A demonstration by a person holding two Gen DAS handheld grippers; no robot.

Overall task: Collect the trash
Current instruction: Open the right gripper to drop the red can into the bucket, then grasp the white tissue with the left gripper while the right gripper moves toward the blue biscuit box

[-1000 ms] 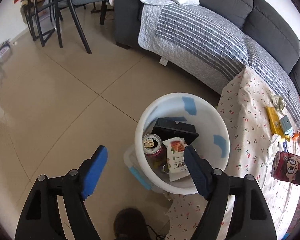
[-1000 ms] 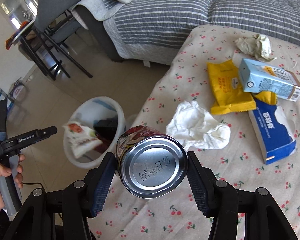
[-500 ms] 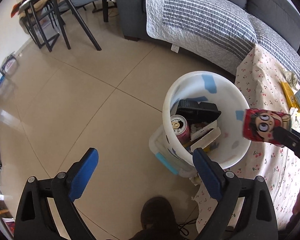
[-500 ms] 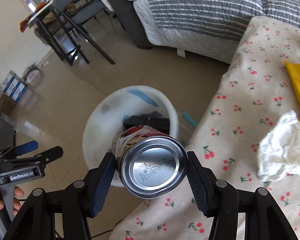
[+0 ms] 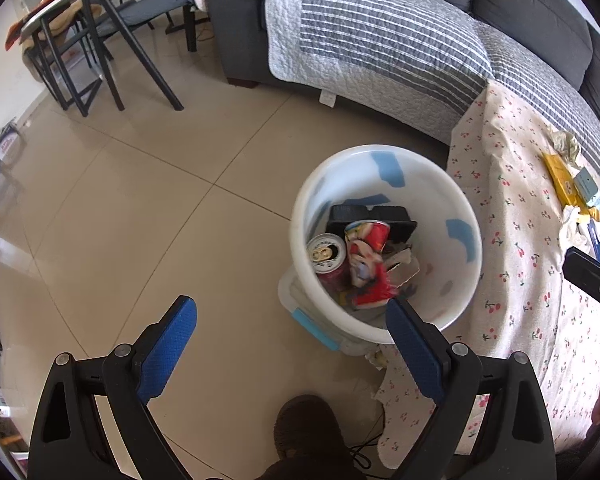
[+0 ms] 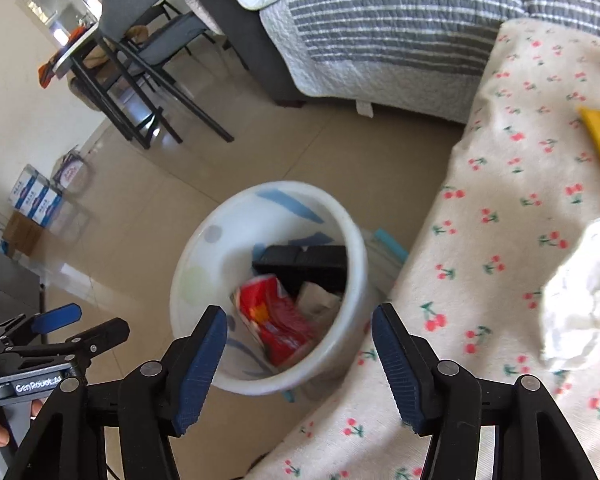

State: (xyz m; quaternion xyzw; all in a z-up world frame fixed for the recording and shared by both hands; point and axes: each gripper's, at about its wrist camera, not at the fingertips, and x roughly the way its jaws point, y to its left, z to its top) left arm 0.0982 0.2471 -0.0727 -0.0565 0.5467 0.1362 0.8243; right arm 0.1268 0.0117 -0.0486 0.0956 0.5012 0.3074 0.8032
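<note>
Red can [image 5: 370, 264] in white bin [image 5: 452, 316]; both claws agape, empty.

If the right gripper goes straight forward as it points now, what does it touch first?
Most likely the red can lying inside the white bin; the right gripper is open and aimed into it. Depth is unclear.

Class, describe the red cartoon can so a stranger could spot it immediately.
Find the white bin on the floor beside the cherry-print tablecloth. Inside lies the red cartoon can, tilted beside a pink can with a gold top; only it shows cartoon artwork.
</note>
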